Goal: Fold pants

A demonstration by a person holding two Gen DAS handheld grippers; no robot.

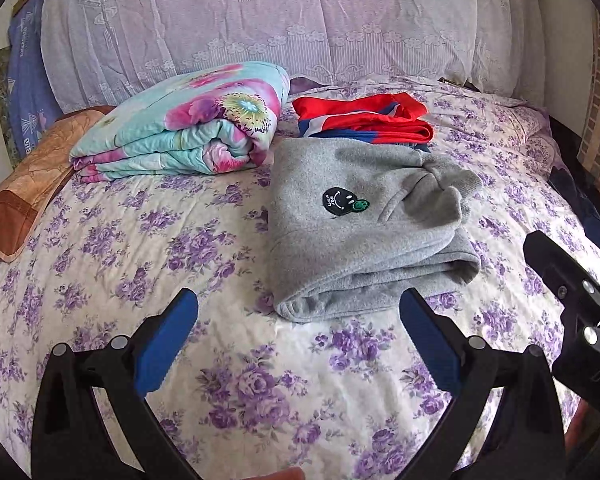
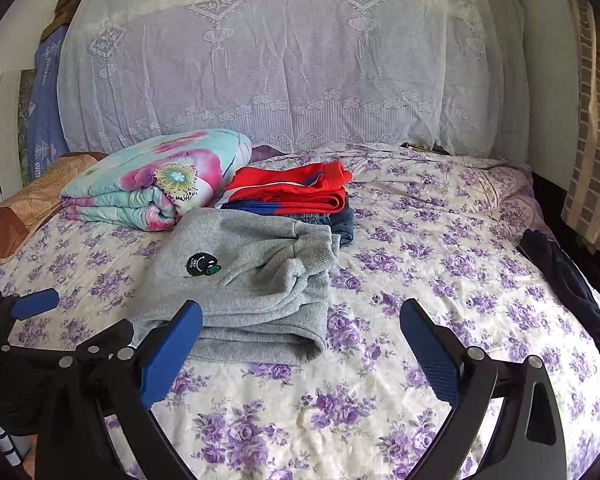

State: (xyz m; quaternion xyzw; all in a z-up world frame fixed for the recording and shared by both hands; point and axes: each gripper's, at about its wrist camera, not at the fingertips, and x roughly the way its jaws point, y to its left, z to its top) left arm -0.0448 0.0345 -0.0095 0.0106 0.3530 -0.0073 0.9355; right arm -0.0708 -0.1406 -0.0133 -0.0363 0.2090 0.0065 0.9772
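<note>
The grey pants [image 1: 364, 224] lie folded in a thick stack on the flowered bed sheet [image 1: 140, 248], with a black smiley patch [image 1: 339, 201] on top. They also show in the right wrist view [image 2: 252, 276]. My left gripper [image 1: 299, 312] is open and empty, just in front of the pants' near edge. My right gripper [image 2: 301, 320] is open and empty, its left finger [image 2: 172, 356] in front of the pants' near edge. The right gripper's body shows at the right edge of the left wrist view [image 1: 572, 300].
A folded red, white and blue garment [image 1: 364, 118] lies on dark clothes behind the pants. A folded floral quilt [image 1: 188, 124] sits at the back left beside a brown pillow [image 1: 32, 184]. A lace-covered headboard [image 1: 260, 20] is behind. Dark clothing [image 2: 572, 280] hangs at the bed's right edge.
</note>
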